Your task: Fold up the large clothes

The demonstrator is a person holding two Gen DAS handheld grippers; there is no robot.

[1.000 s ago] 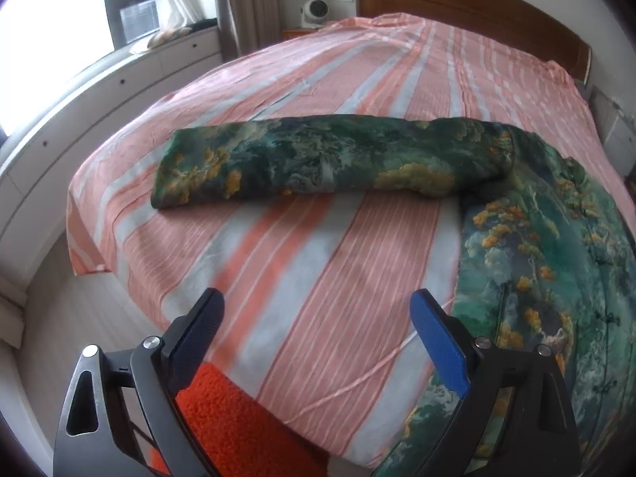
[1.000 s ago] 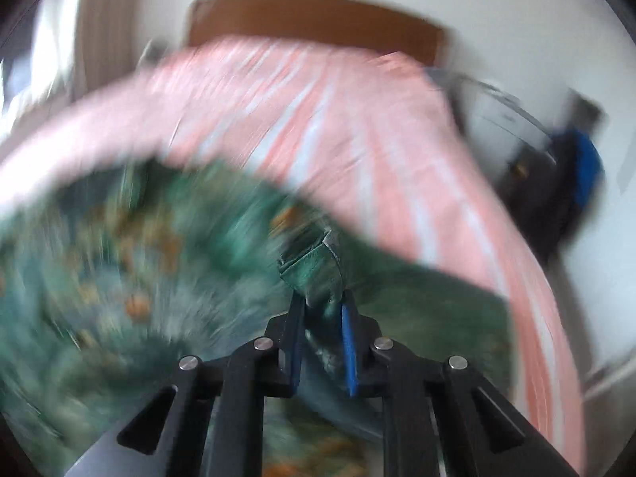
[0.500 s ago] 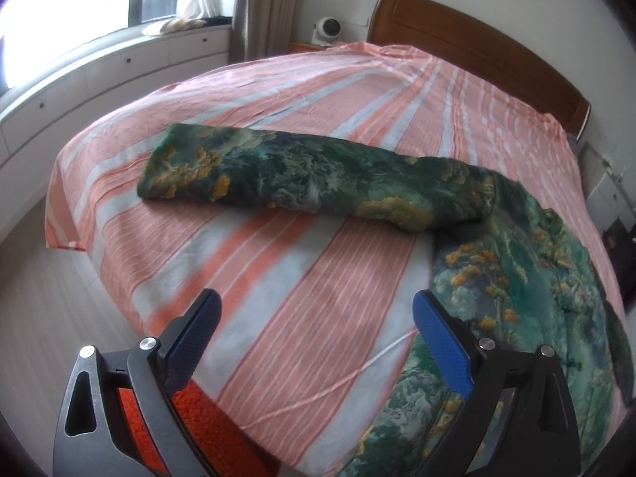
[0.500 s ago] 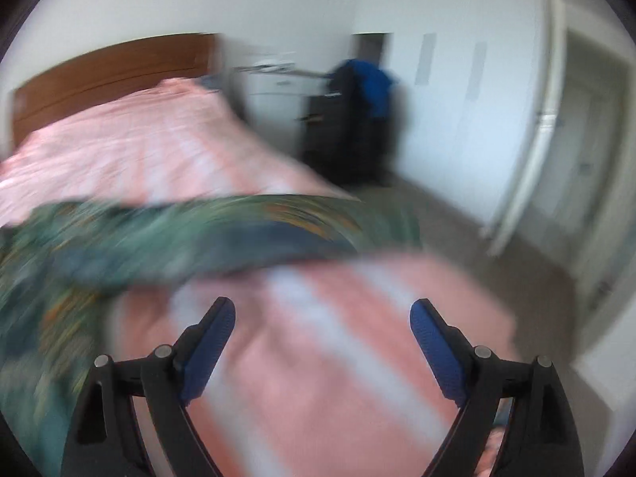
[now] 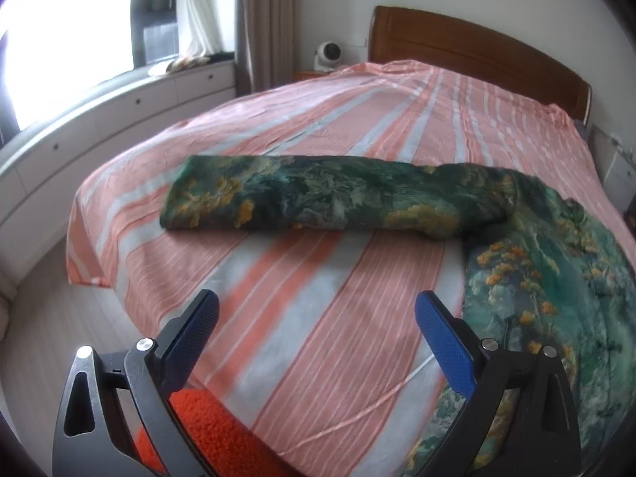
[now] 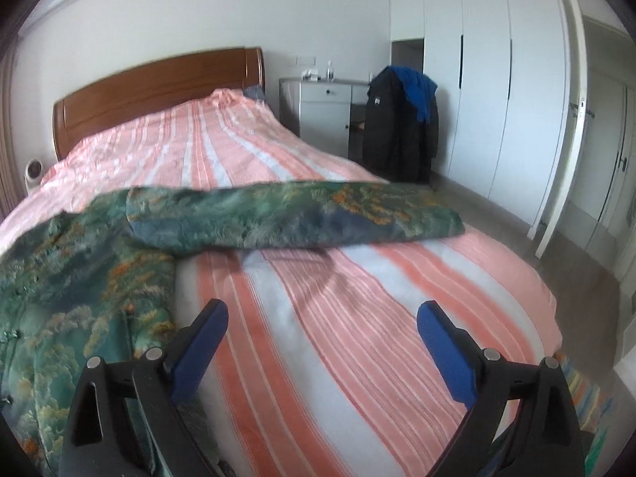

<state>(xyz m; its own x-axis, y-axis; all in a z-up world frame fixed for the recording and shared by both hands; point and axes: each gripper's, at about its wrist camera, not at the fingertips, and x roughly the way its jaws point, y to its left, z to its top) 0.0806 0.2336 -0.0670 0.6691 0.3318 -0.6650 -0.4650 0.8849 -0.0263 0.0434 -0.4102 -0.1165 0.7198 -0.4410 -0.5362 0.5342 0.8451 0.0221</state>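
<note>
A large green garment with a yellow tree print lies spread on the striped bed. In the left wrist view its body (image 5: 556,290) is at the right and one sleeve (image 5: 318,198) stretches left across the bed. In the right wrist view the body (image 6: 71,286) is at the left and the other sleeve (image 6: 302,214) stretches right. My left gripper (image 5: 316,320) is open and empty above the bed's near edge, short of the sleeve. My right gripper (image 6: 322,328) is open and empty, also short of its sleeve.
The bed (image 5: 338,318) has a pink and grey striped cover and a wooden headboard (image 5: 477,47). An orange rug (image 5: 206,429) lies on the floor below. White window drawers (image 5: 99,119) stand left. A chair with dark jackets (image 6: 401,127) and white wardrobes (image 6: 485,79) stand right.
My right gripper has let go of the garment, opened and swung right to face the right sleeve. My left gripper stayed open and rose slightly.
</note>
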